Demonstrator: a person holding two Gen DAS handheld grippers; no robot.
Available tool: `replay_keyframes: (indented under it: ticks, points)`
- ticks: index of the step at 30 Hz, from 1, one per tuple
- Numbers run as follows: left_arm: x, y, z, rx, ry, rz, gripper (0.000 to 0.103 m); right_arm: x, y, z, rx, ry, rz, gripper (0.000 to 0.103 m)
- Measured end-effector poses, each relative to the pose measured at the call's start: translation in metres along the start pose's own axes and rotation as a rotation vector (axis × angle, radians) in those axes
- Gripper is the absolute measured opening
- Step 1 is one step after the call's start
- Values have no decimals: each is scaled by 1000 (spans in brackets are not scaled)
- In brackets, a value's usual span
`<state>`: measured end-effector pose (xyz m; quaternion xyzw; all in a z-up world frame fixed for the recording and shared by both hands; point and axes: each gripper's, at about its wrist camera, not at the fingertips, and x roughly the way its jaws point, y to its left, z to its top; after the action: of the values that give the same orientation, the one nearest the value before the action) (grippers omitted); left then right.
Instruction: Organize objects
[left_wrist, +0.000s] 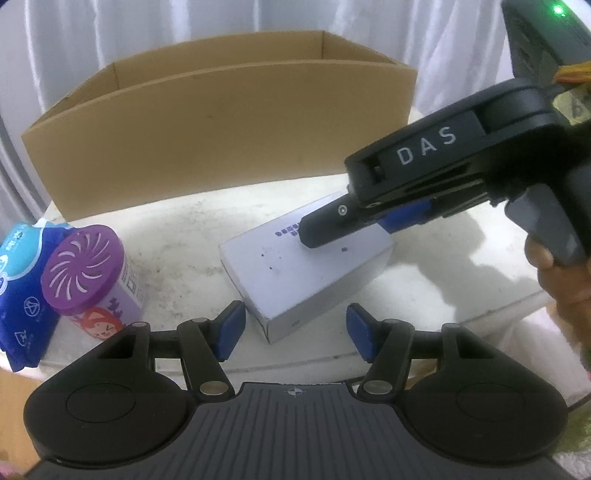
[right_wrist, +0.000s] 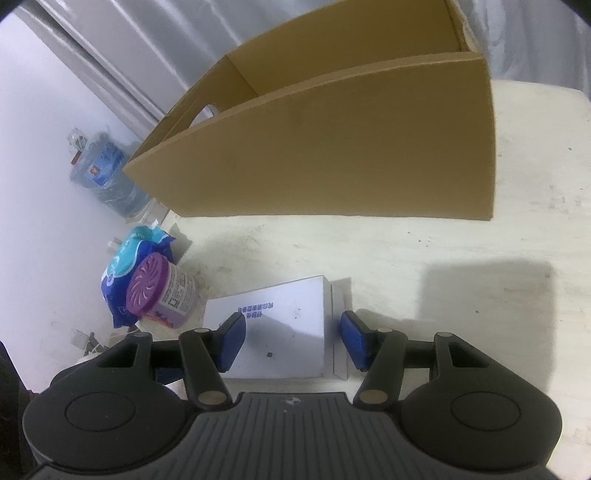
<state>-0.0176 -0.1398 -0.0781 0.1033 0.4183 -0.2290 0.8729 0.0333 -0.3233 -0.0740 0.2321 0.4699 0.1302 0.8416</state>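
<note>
White box lay between both my grippers; the right gripper clamped it, while the left gripper stood open.

The left gripper is pointing steeply downward, its jaws standing partly apart with a corner of the white box between the pads, neither pad pressing on it. The right gripper is angling down likewise (contact with the box is not readable). The right hand is gripping its handle.
</note>
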Motion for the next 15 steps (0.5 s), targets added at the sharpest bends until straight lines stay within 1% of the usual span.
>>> replay_keyframes:
  ticks: [4, 7, 13, 15]
  points:
    - [2, 2, 1, -28, 16, -10, 61, 2, -4, -1, 23, 3, -3, 60]
    - [4, 4, 0, -44, 34, -12, 61, 5, -7, -3, 47, 1, 13, 61]
    - [5, 3, 0, -62, 44, -7, 61, 6, -8, -5, 48, -14, 22, 61]
    - [9, 6, 4, -67, 48, -8, 61, 6, -8, -5, 47, -15, 22, 61]
